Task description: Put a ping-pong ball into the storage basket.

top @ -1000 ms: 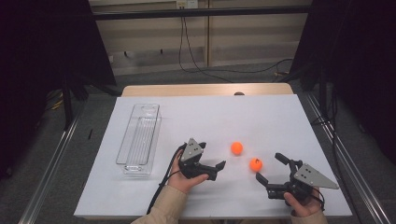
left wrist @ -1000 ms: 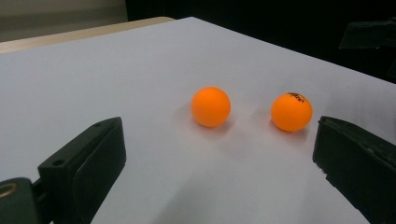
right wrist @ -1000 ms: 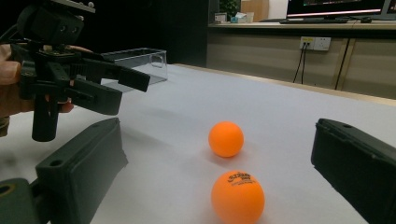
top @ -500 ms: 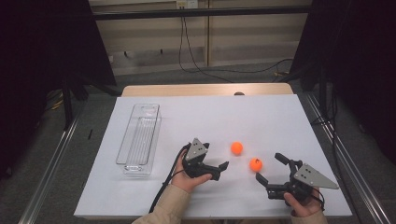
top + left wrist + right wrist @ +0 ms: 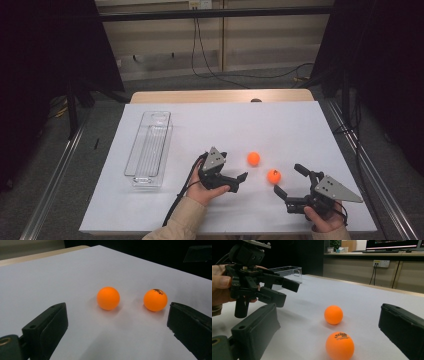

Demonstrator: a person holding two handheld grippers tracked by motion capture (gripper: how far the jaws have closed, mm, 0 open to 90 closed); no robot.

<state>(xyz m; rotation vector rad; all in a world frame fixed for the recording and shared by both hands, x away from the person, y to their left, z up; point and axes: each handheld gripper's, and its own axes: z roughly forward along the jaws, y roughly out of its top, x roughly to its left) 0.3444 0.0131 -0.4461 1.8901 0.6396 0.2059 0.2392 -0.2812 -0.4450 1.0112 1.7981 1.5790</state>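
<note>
At the far left of the white surface [image 5: 280, 125] lies a long clear plastic tray [image 5: 149, 148], lengthwise away from the person and well apart from everything else; in the right gripper view it shows as a clear box [image 5: 287, 271] behind the other hand.

Next comes the left tool [image 5: 239, 181], held in the person's left hand [image 5: 202, 187] near the front edge of the surface, with its grey three-cornered plate on top and a cable trailing back toward the sleeve. Its jaws stand apart, released and grasping nothing, and they point to the right toward the two balls. In the left gripper view both black jaws rise wide at the bottom corners, and both balls lie on the surface ahead, between the lines of the jaws but beyond their tips, touching neither.

The plain orange ball [image 5: 253, 158] rests on the surface just right of the left tool. The second orange ball [image 5: 273, 175], which carries dark print on top [image 5: 155, 300], lies a little nearer the person and farther right, close to the first but not touching it.

At the right, the right tool [image 5: 290, 180] sits in the person's right hand [image 5: 325, 220], its jaws also spread and released. The printed ball [image 5: 340, 345] lies just ahead of its open jaws, the plain ball [image 5: 333, 314] behind it.
</note>
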